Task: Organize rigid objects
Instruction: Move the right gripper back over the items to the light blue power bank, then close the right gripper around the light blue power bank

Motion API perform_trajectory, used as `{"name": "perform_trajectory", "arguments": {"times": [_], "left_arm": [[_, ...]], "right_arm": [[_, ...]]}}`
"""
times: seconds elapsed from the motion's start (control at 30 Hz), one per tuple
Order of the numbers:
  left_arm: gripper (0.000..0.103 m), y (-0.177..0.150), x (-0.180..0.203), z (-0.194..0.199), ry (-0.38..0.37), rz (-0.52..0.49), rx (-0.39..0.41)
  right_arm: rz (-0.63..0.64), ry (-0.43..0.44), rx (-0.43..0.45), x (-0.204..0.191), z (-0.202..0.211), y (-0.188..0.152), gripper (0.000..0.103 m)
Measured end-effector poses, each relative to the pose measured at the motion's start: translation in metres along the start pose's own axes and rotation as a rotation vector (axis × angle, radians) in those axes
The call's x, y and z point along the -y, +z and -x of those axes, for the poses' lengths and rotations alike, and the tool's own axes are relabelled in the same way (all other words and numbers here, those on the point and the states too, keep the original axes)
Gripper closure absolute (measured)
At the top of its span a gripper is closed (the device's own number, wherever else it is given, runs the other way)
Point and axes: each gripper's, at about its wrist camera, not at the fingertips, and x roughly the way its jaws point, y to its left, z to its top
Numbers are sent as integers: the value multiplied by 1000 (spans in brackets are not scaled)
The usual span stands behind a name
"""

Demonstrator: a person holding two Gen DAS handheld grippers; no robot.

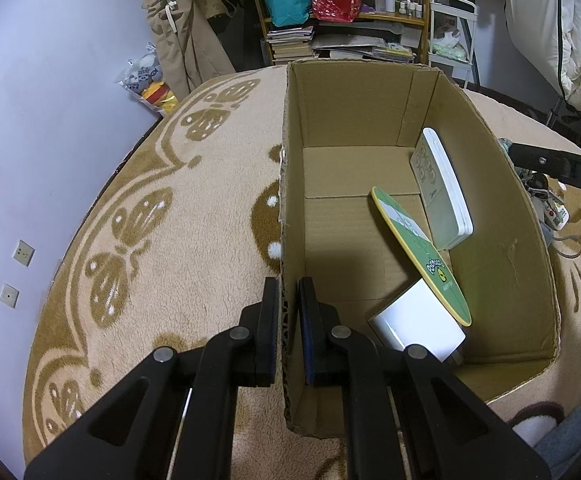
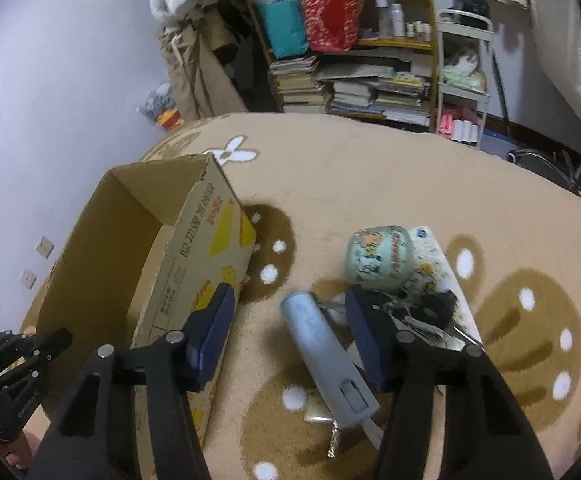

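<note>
An open cardboard box (image 1: 502,248) stands on the rug and also shows in the right wrist view (image 2: 194,264). Inside lie a white remote (image 1: 442,192), a green round card (image 1: 418,248) and a white block (image 1: 418,324). My left gripper (image 1: 288,300) is shut on the box's left wall (image 1: 286,208). My right gripper (image 2: 290,316) is open above a grey-blue tube (image 2: 322,356) on the rug. Just beyond it are a pale green round tin (image 2: 378,258), a bunch of keys (image 2: 430,312) and a patterned white strip (image 2: 438,264).
The beige rug (image 2: 370,184) with brown butterfly patterns covers the floor. A cluttered bookshelf (image 2: 354,80) and a white cart (image 2: 462,80) stand at the back. The wall (image 1: 50,120) is on the left. A small flat pale item (image 2: 316,410) lies under the tube's near end.
</note>
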Motion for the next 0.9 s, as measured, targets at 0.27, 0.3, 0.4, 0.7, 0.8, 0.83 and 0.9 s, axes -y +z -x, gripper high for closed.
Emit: {"name": "perform_trajectory", "arguments": {"times": [0.27,0.3,0.4,0.7,0.8,0.83,0.9], "left_arm": [[93,0,0,0,-1,1,0],[93,0,0,0,0,1,-1],[93,0,0,0,6,-6,0],[93,-2,3,-1,3,-8,-1],[93,-2,3,-2,3,-6,-1],[93,-2,3,-1,3,-6,-1],[93,-2,3,-1,3,-8,-1]], "right_arm": [[20,-19,-118,10,-27,6,66],[10,-14,-130,13,-30,5,66],[-13,7,-162,20,-37,2,66],[34,-21,-247,18,-56,-7,67],[5,0,-253,23,-56,-5,67],[-7,11,-261,26,-56,-5,67],[-21,18,-278,28,-58,-3,67]]}}
